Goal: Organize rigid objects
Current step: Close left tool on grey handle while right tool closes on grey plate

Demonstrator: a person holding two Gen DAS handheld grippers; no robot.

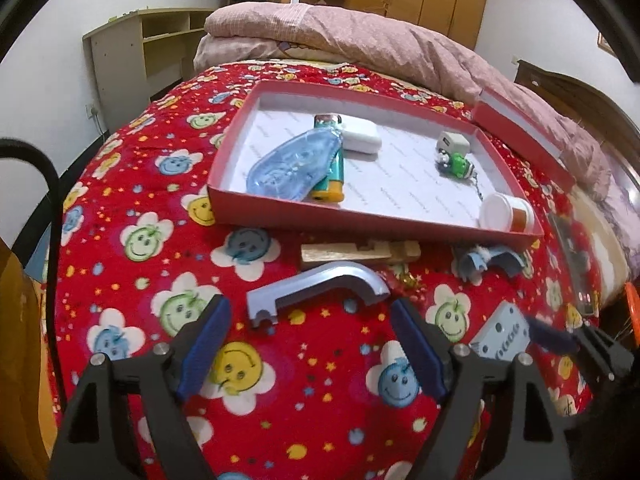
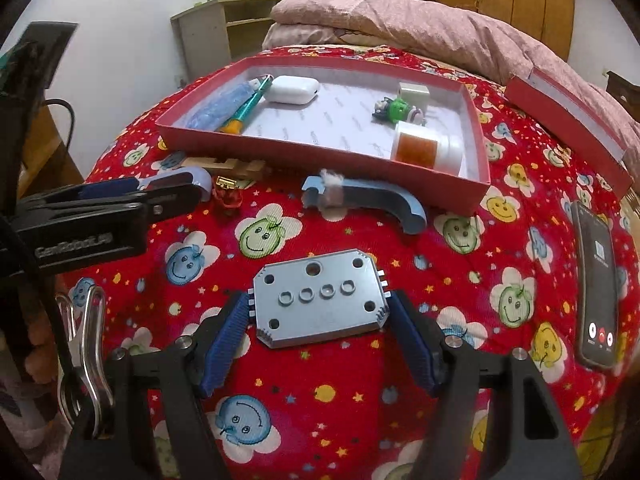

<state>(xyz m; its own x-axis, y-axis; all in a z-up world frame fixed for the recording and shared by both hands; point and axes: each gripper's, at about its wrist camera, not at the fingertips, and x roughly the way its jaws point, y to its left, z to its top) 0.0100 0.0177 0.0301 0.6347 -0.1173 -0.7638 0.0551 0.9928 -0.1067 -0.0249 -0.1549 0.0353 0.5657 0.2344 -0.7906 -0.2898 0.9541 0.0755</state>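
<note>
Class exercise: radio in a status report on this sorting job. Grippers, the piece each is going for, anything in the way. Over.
Left gripper open before curved blue-grey bracket. Right gripper open, straddling perforated blue-grey plate. Red box beyond, partly filled. Nothing obstructing. Over.

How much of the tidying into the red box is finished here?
Partly. The red box already holds the white case and bottle. The right gripper closes around the grey plate; the open left gripper nears a blue hook. The wooden piece waits.

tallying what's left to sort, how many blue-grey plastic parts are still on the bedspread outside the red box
3: a curved blue-grey plastic bracket ahead of the left gripper, a second curved bracket by the red cardboard box, and a flat holed plate between the right gripper's fingers. More may be hidden.
</note>
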